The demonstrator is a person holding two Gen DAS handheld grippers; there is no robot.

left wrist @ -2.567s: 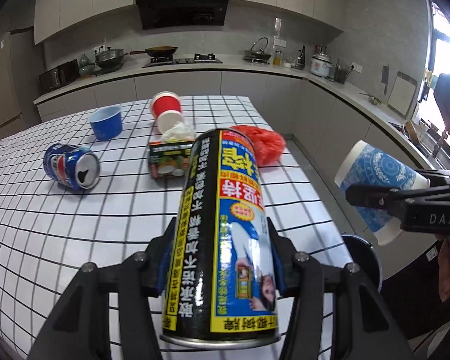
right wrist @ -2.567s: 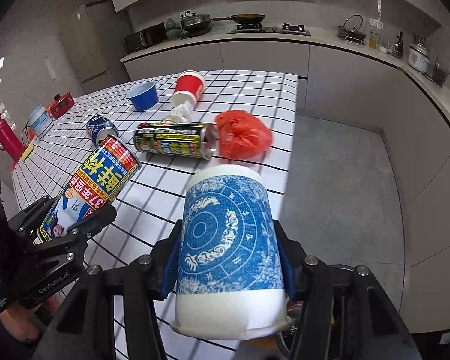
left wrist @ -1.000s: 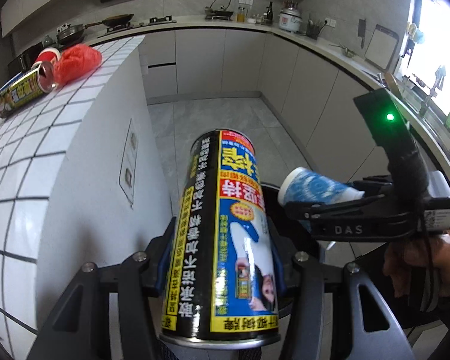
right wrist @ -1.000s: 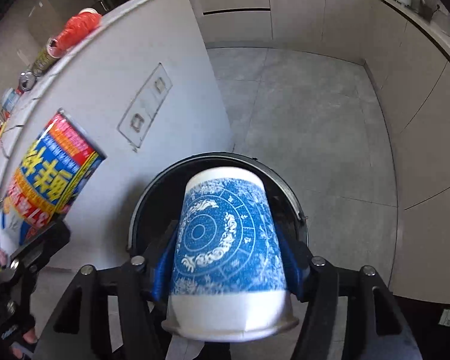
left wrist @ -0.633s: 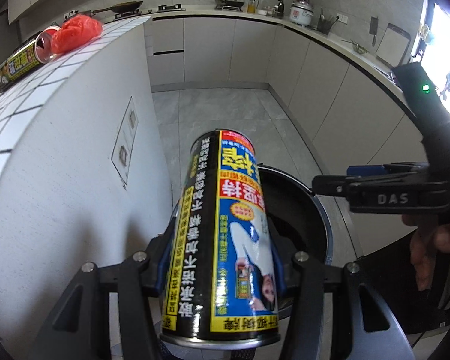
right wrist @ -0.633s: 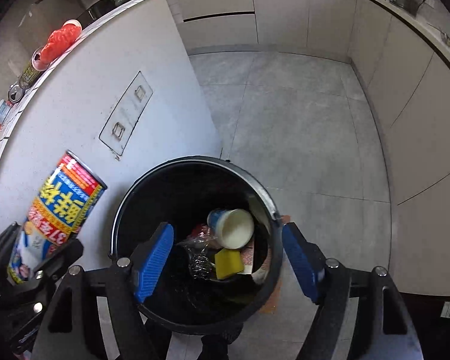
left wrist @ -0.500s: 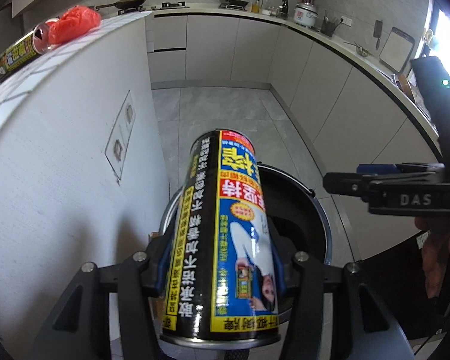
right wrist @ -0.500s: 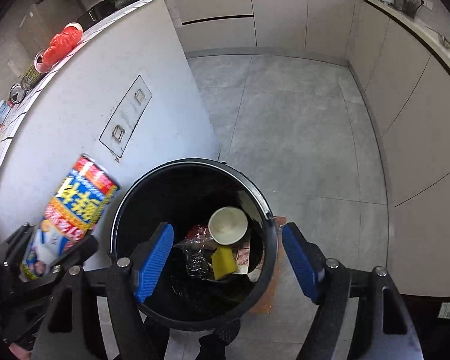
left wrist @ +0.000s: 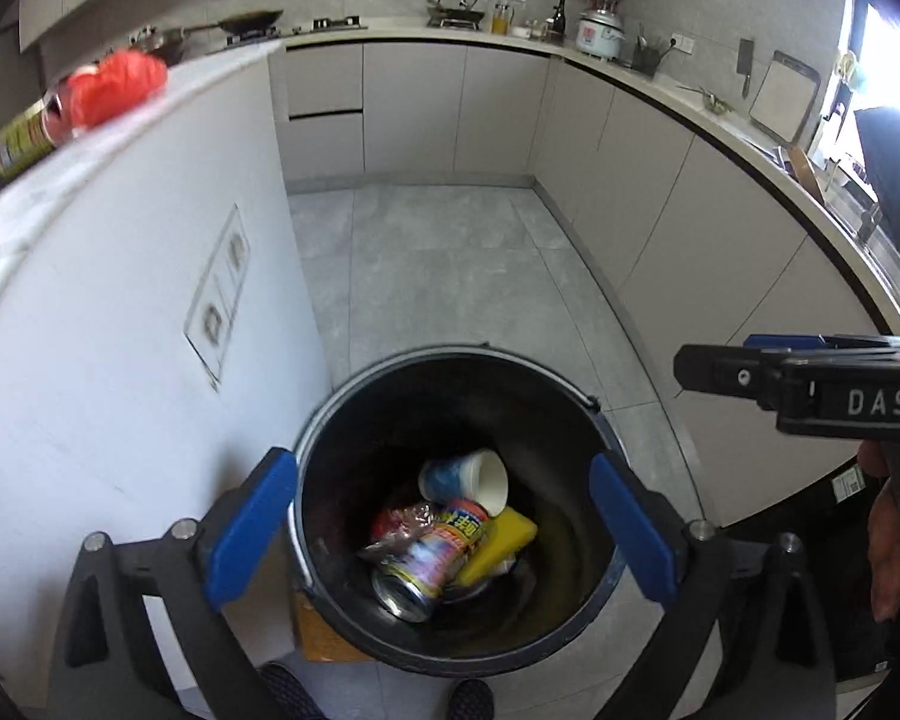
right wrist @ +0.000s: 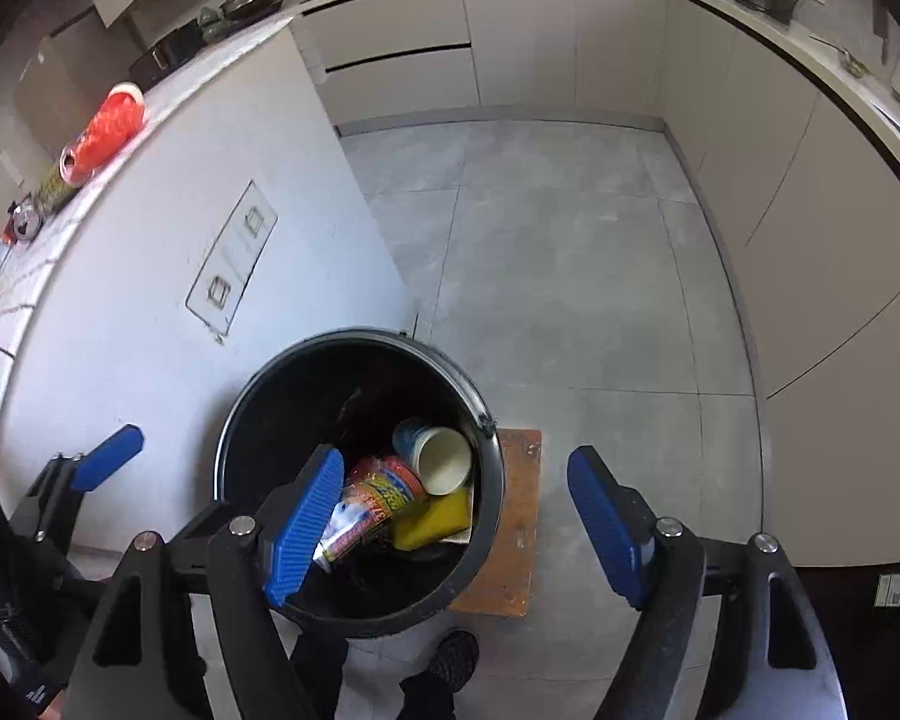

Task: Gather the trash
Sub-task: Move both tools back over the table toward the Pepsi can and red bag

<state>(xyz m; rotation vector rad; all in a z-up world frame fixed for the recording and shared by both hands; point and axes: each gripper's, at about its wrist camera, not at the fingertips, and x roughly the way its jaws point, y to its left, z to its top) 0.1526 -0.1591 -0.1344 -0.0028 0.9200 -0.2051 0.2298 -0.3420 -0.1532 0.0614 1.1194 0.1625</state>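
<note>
A black round bin [left wrist: 330,426] [right wrist: 240,396] stands on the floor beside the white counter. Inside lie the tall printed can [left wrist: 426,552] [right wrist: 366,510], the blue-and-white paper cup [left wrist: 468,477] [right wrist: 435,456], a yellow sponge [left wrist: 501,540] [right wrist: 435,519] and crumpled wrapping. My left gripper [left wrist: 441,531] is open and empty above the bin; it also shows at the left in the right wrist view [right wrist: 99,456]. My right gripper [right wrist: 453,525] is open and empty over the bin's right rim; it also shows in the left wrist view [left wrist: 768,366].
On the counter top lie a red plastic bag [left wrist: 117,87] [right wrist: 105,126] and another can [left wrist: 12,150] [right wrist: 54,183]. A wall socket plate [left wrist: 219,294] is on the counter's side. A brown board [right wrist: 513,516] lies under the bin. Grey cabinets [left wrist: 660,180] line the far side.
My left gripper has opened and the printed can has dropped into the bin, beside the paper cup that the right gripper let go earlier. Both grippers now hang open over the bin.
</note>
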